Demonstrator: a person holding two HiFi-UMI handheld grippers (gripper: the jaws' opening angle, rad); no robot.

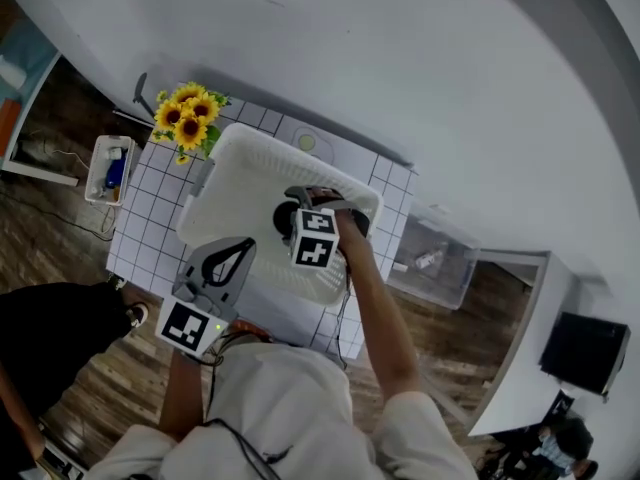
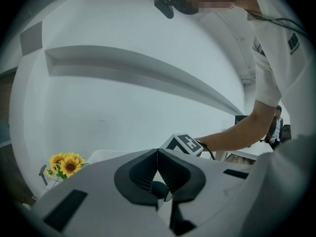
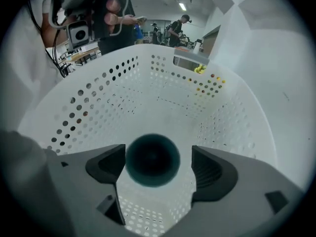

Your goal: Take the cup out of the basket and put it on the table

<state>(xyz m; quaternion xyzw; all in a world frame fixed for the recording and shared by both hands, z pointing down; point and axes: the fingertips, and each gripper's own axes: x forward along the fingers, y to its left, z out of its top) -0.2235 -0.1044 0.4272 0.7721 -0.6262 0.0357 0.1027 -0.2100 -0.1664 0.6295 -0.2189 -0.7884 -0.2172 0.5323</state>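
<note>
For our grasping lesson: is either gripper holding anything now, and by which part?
Nothing is held. The right gripper stands open over the dark cup in the basket, not gripping it; the left gripper is shut and empty.

Count of things
One dark cup, one white perforated basket, one sunflower bunch, one tiled table; two grippers: left gripper, right gripper.

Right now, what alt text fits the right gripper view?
The right gripper, jaws open, straddles a dark cup seen from above inside a white perforated basket. People stand in the room beyond the rim.
</note>
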